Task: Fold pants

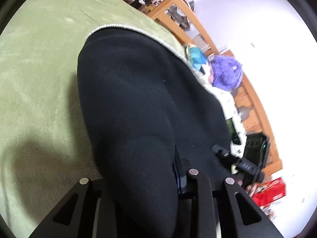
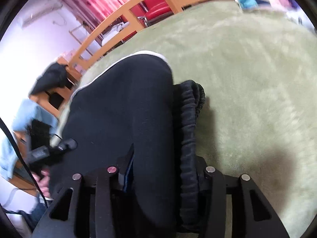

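Observation:
Black pants point(image 1: 138, 89) lie in a folded bundle on a green fleece blanket point(image 1: 39, 69), with a thin white trim along their far edge. My left gripper point(image 1: 156, 164) is shut on a thick fold of the fabric. The cloth drapes over its left finger, and only the right finger's blue pad shows. In the right wrist view the pants point(image 2: 122, 103) fill my right gripper point(image 2: 160, 158), which is shut on them. The gathered elastic waistband point(image 2: 190, 109) runs over its right finger. Each view shows the other gripper beside the bundle, the right gripper point(image 1: 225, 154) and the left gripper point(image 2: 65, 144).
The blanket point(image 2: 247, 69) spreads wide around the pants. A wooden rail point(image 1: 198, 25) borders it. A purple fluffy thing point(image 1: 227, 73), a blue item point(image 1: 195, 56) and a red box point(image 1: 271, 190) lie beyond. A red chair point(image 2: 156, 8), a light blue cloth point(image 2: 29, 117) and a dark garment point(image 2: 51, 79) are also near.

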Demonstrator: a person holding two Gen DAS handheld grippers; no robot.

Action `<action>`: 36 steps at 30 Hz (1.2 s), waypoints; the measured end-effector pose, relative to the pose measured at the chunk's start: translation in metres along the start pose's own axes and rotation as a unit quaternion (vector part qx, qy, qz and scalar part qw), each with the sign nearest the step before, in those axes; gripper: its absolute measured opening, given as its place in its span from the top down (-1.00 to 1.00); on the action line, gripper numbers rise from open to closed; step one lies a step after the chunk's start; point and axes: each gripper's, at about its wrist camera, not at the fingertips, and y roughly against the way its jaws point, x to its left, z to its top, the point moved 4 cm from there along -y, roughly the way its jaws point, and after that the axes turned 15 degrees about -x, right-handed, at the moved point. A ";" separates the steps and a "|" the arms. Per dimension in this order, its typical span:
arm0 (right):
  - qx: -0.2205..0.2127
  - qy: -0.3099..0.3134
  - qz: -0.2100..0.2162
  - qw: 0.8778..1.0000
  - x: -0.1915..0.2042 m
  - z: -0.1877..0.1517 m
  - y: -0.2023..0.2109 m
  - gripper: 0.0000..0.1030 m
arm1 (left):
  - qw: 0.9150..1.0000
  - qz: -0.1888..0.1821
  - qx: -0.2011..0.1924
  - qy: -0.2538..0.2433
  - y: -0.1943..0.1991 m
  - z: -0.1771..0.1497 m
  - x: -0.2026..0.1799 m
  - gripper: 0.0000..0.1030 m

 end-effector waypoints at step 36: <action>0.044 -0.010 0.052 0.998 0.227 -0.122 -0.041 0.08 | 0.981 0.182 -0.035 -0.060 0.232 0.005 0.111 0.54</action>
